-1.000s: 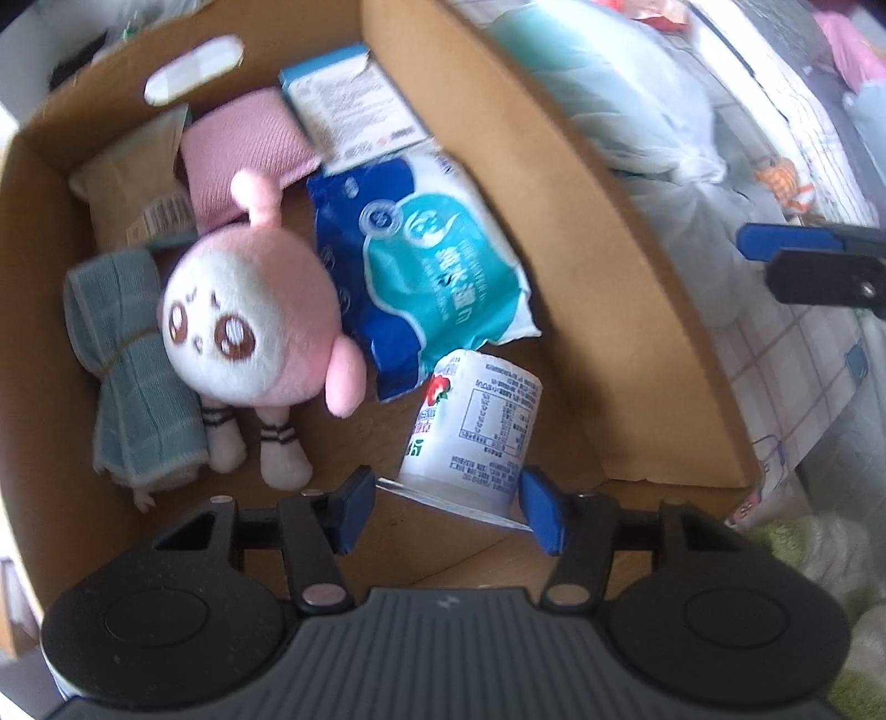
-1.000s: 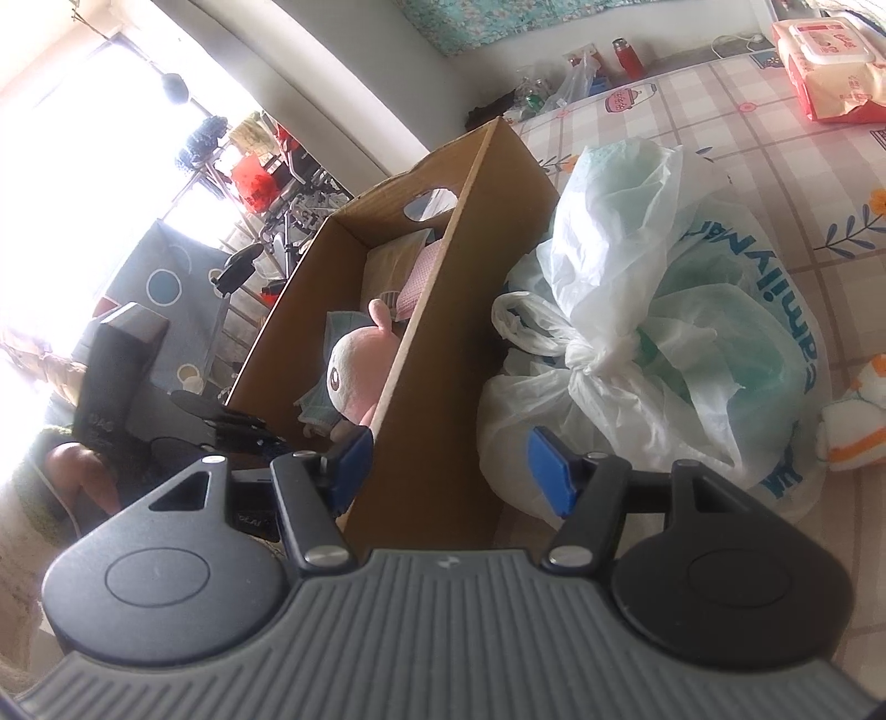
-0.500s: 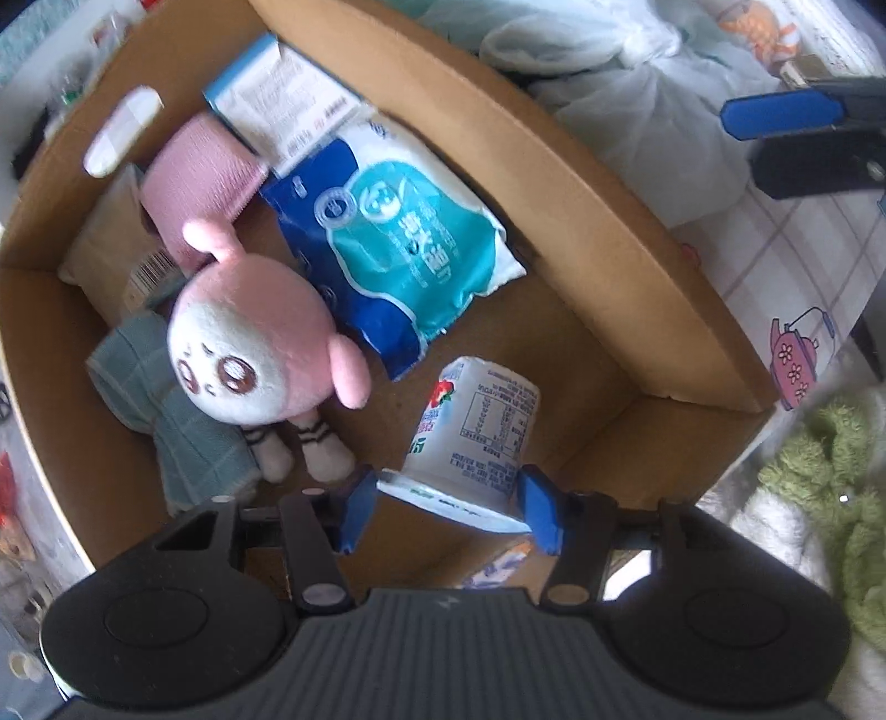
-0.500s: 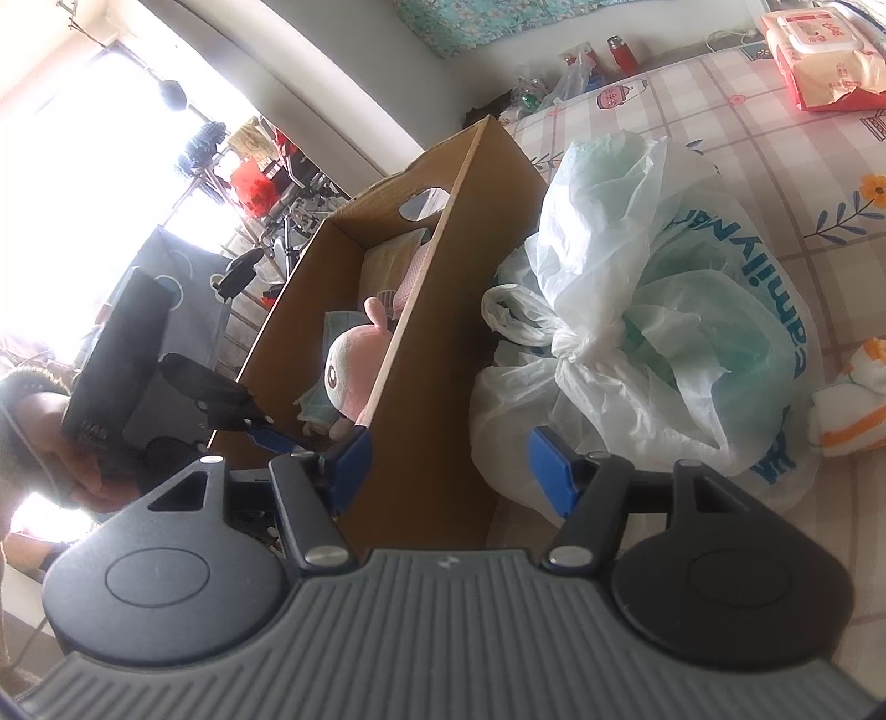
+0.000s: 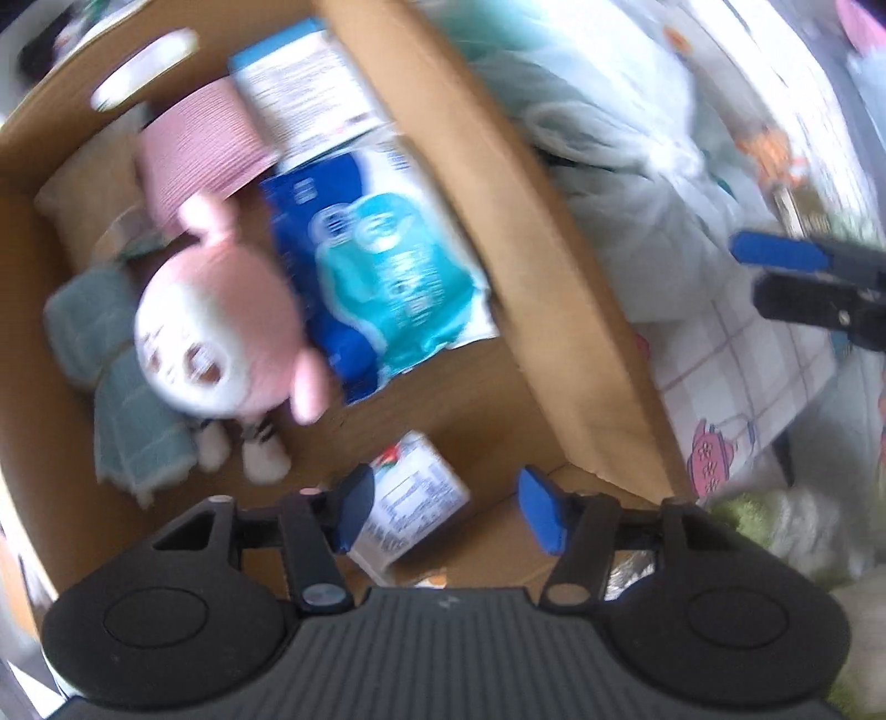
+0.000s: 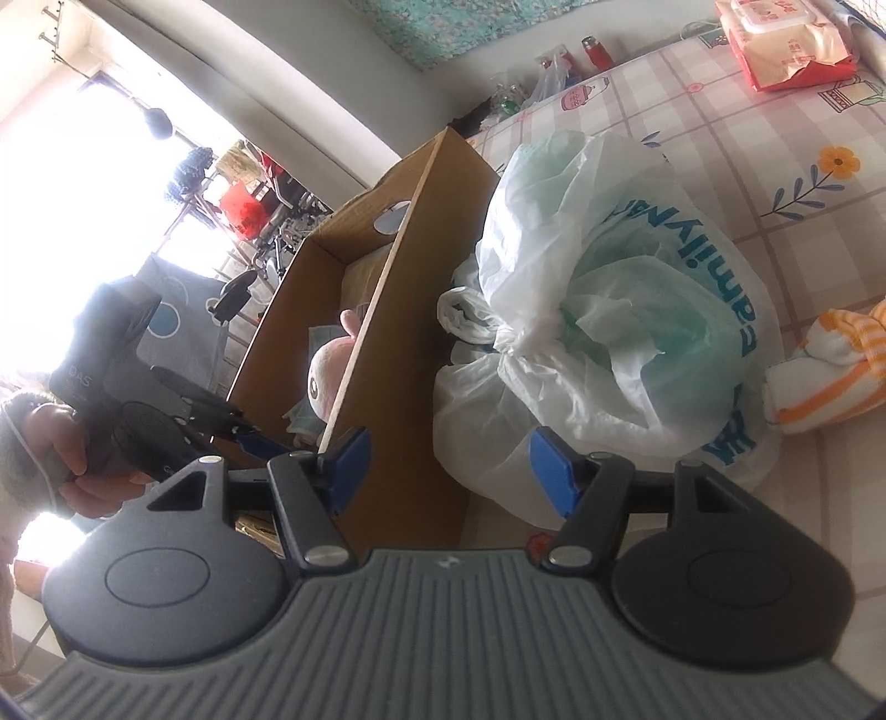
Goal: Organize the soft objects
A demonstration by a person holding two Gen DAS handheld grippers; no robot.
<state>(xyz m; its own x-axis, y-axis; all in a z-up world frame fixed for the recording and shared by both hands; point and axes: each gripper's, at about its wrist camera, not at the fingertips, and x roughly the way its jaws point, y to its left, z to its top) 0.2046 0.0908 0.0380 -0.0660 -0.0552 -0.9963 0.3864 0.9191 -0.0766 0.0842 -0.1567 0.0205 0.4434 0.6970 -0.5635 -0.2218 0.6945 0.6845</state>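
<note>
A cardboard box (image 5: 531, 232) holds a pink plush doll (image 5: 216, 332), a blue tissue pack (image 5: 382, 282), a pink cloth (image 5: 199, 149), a teal towel (image 5: 127, 410) and a white tissue pack (image 5: 415, 498) lying on the box floor. My left gripper (image 5: 443, 512) is open above the box's near end, with the white pack below and off its fingers. My right gripper (image 6: 448, 471) is open and empty, low beside the box (image 6: 398, 332) and a tied plastic bag (image 6: 609, 310). The right gripper also shows in the left wrist view (image 5: 803, 277).
A white and orange striped soft thing (image 6: 825, 376) lies right of the bag on the checked tablecloth (image 6: 747, 138). A wet wipes pack (image 6: 786, 44) sits at the far right. Green fluffy fabric (image 5: 775, 526) lies beside the box's near corner.
My left gripper has let go of the white tissue pack, which now lies on the box floor. The left view has swung and blurred. The right gripper has barely moved.
</note>
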